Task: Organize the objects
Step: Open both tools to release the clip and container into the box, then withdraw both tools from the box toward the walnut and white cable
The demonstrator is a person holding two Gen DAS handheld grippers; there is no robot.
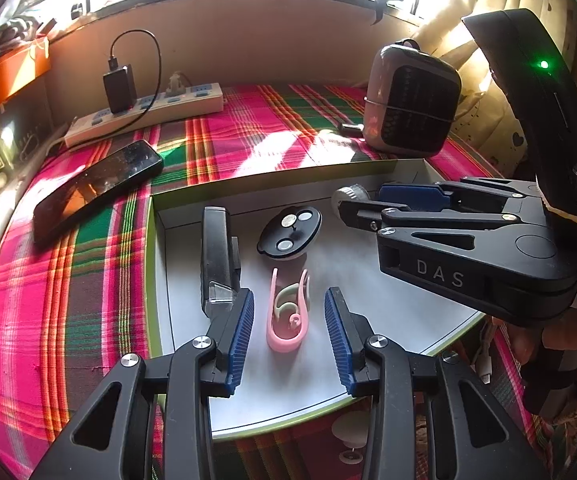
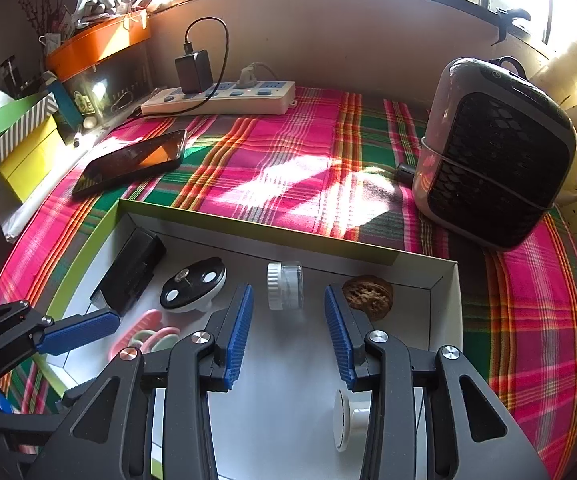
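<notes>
Inside the white tray (image 1: 192, 200): pink clip (image 1: 288, 316), black disc (image 1: 290, 232), black case (image 1: 218, 248), clear jar (image 2: 286, 285), walnut (image 2: 368, 296), all lying loose. Left tool (image 1: 289, 336) part-open around the clip, not pinching; right tool (image 2: 288, 334) part-open before the jar, gripping nothing. Phone (image 2: 132, 162) out on the plaid surface (image 2: 288, 168), seemingly left to sort

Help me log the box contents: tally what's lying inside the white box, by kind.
Black case: 1
Round black-topped disc: 1
Pink clip: 1
Small clear jar with white lid: 1
Walnut: 1
Total: 5
</notes>
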